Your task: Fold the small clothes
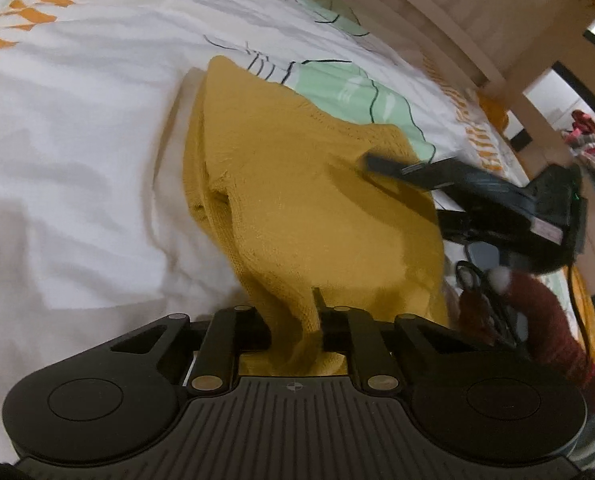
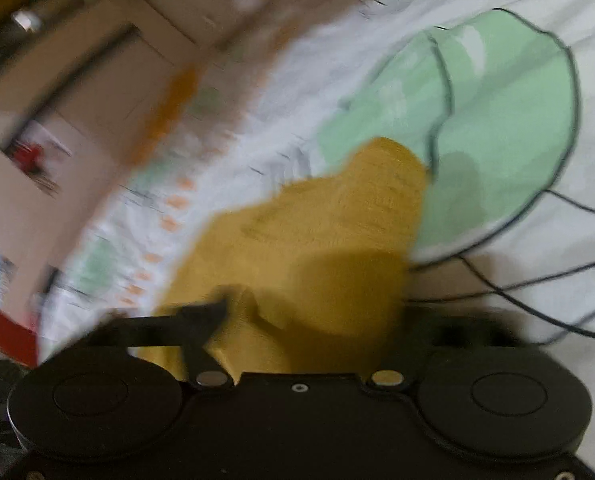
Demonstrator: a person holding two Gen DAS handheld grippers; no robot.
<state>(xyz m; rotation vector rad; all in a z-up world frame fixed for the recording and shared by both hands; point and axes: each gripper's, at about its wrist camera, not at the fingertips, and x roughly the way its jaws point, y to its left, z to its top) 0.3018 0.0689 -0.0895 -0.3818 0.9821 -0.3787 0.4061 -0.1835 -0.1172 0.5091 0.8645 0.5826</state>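
No brand or readable label showed anywhere; the thin black strokes printed on the bedsheet (image 1: 97, 140) looked like drawing lines, not letters that I could read.

The left gripper (image 1: 293, 320) pointed downward over the bed, and its jaws stood narrow, pinching a bunched fold of the mustard-yellow knitted garment (image 1: 297, 200) between the pads. The cloth rose from the sheet straight into the jaws.

The right gripper (image 1: 371, 162) came in from the right side of the left camera's view, with a hand in a dark red sleeve (image 1: 537, 312) behind it. Its fingers (image 1: 381, 164) reached onto the far right edge of the same garment. In its own camera the picture was blurred; one black finger (image 2: 201, 312) touched the yellow cloth (image 2: 317, 260), and the other finger was hidden under the cloth, so I could not tell whether the pads really pressed on it.

The garment was a soft, ribbed knit, lying crumpled and partly lifted on the white cotton sheet, which had pale green patches (image 2: 497, 120) and orange marks (image 1: 29, 12). A light wooden bed frame (image 1: 457, 20) ran along the far side.
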